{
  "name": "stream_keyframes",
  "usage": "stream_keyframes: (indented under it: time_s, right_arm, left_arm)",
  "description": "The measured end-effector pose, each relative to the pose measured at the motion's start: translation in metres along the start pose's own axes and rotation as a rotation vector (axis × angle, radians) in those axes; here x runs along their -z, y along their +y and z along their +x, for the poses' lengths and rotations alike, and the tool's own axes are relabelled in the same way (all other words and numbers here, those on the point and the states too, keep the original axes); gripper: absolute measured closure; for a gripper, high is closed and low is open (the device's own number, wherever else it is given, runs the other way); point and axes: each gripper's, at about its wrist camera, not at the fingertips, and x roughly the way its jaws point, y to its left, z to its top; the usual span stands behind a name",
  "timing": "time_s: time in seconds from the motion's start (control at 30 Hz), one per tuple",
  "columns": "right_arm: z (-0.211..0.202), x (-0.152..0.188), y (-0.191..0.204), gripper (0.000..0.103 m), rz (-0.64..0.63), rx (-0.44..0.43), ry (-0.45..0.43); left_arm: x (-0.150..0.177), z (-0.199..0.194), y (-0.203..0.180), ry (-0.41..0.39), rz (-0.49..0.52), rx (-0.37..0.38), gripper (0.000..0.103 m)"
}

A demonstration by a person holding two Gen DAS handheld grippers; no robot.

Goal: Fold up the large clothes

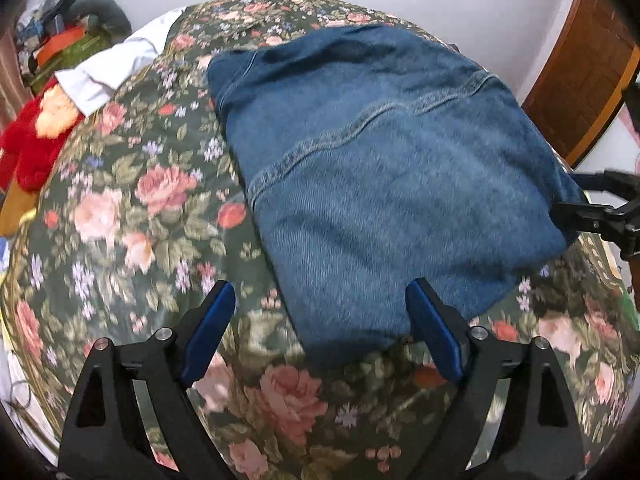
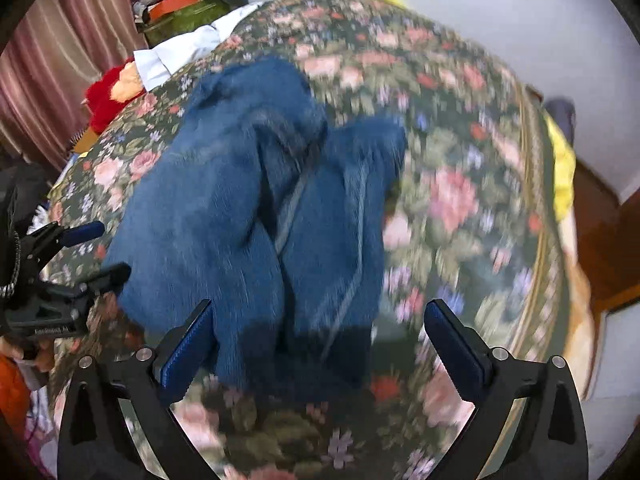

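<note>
Folded blue jeans (image 1: pixel 380 168) lie on the floral bedspread (image 1: pixel 132 208). My left gripper (image 1: pixel 320 316) is open at the near end of the jeans, with nothing between its blue pads. In the right wrist view the jeans (image 2: pixel 248 216) appear as a blurred folded bundle on the bedspread (image 2: pixel 460 184). My right gripper (image 2: pixel 320 336) is open over their near edge and holds nothing. The right gripper also shows at the right edge of the left wrist view (image 1: pixel 592 204), beside the jeans. The left gripper shows at the left of the right wrist view (image 2: pixel 96 248), open.
A white cloth (image 1: pixel 116 68) and a red plush toy (image 1: pixel 36 136) lie at the bed's far left. A pile of bags and clutter (image 1: pixel 68 36) stands behind them. A wooden door (image 1: pixel 580 64) is at the right, a pink curtain (image 2: pixel 60 64) at the left.
</note>
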Motion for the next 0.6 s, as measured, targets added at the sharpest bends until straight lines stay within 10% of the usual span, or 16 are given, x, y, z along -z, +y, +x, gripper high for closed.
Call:
stream_keyframes:
  time_s: [0.27,0.6]
  right_arm:
    - [-0.018,0.011,-0.027,0.002,0.181,-0.126,0.018]
    - [-0.049,-0.073,-0.011,0.002,0.158,-0.155,-0.102]
  left_arm:
    - [-0.006,-0.033,0.014,-0.018,0.059,-0.086,0.014]
    - [-0.088,-0.032,0.048,-0.097,-0.004,-0.101,0.014]
